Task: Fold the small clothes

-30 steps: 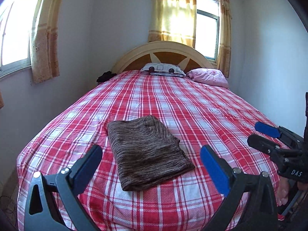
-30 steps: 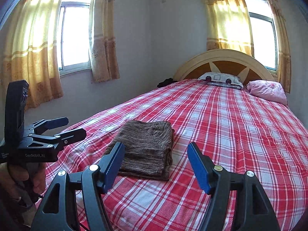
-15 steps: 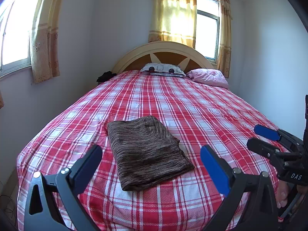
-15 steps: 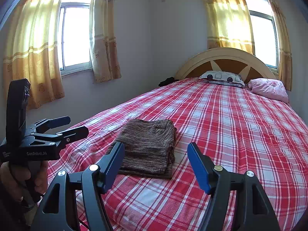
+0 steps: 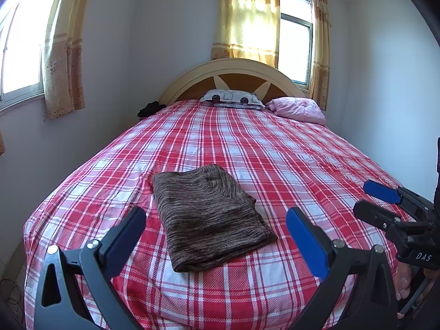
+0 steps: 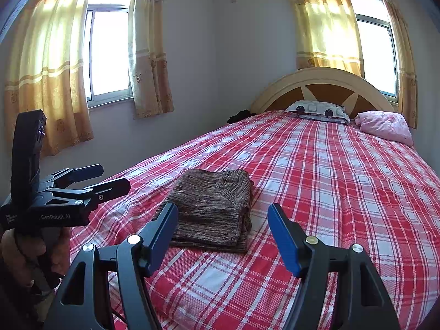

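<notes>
Brown marled knit garment (image 5: 209, 217), folded into a thick rectangle, lies flat on the red-and-white checked bedspread (image 5: 288, 165), lower centre of the left wrist view and near the foot edge of the bed. In the right wrist view it sits just left of centre, its layered fold edge turned toward the lower right.

Left gripper (image 5: 216, 228): fingers spread wide, blue pads (image 5: 305, 242) bare, nothing between them. It hangs over the near edge of the bedspread, apart from the garment, which shows in the gap between the fingers.

Right gripper (image 6: 222, 229): fingers likewise released and spread, nothing grasped, clear of the garment. In the left wrist view it appears at the right edge, lower half, jaws parted.

A hand (image 6: 24, 250) grips the left gripper's handle at the lower left of the right wrist view.

Upper frame: patterned pillow (image 5: 232, 98) and pink pillow (image 5: 297, 108) rest against the arched wooden headboard (image 5: 233, 74). Yellow curtains (image 5: 247, 19) hang at the windows.
</notes>
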A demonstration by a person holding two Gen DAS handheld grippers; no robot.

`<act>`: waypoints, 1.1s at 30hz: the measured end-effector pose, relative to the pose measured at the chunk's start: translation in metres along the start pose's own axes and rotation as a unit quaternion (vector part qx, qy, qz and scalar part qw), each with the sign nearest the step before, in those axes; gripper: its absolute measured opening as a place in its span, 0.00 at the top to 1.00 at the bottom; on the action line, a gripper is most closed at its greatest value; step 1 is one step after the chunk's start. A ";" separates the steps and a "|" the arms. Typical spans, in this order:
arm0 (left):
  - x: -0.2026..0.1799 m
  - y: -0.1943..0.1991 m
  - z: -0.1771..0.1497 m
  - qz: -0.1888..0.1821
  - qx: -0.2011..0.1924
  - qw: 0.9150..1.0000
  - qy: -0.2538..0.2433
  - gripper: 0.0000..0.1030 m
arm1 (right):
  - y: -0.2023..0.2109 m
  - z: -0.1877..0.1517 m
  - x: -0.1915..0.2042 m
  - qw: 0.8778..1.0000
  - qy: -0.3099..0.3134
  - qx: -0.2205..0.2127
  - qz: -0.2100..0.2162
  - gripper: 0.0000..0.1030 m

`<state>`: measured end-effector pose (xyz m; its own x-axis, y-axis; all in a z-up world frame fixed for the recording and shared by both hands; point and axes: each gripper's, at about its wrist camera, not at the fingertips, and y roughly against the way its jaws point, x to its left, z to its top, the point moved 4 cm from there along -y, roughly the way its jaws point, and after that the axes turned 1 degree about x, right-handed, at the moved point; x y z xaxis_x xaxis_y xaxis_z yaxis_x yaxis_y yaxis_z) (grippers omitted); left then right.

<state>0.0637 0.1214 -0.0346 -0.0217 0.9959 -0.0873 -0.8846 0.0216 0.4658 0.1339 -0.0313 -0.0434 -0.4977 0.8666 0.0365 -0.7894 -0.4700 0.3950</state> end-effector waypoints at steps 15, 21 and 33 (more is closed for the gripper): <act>-0.002 0.001 0.001 0.000 0.000 1.000 -0.001 0.00 | 0.001 -0.004 0.002 1.000 -0.005 0.001 0.003 0.33; -0.003 0.001 0.001 0.000 0.000 1.000 -0.001 0.00 | 0.001 -0.006 0.002 1.000 -0.005 0.002 0.004 0.33; -0.001 0.002 0.000 0.010 -0.001 1.000 0.000 0.00 | 0.002 -0.006 0.002 1.000 -0.007 -0.002 0.003 0.33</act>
<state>0.0623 0.1200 -0.0331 -0.0397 0.9961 -0.0786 -0.8850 0.0015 0.4656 0.1289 -0.0321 -0.0480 -0.4973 0.8660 0.0523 -0.7881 -0.4761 0.3902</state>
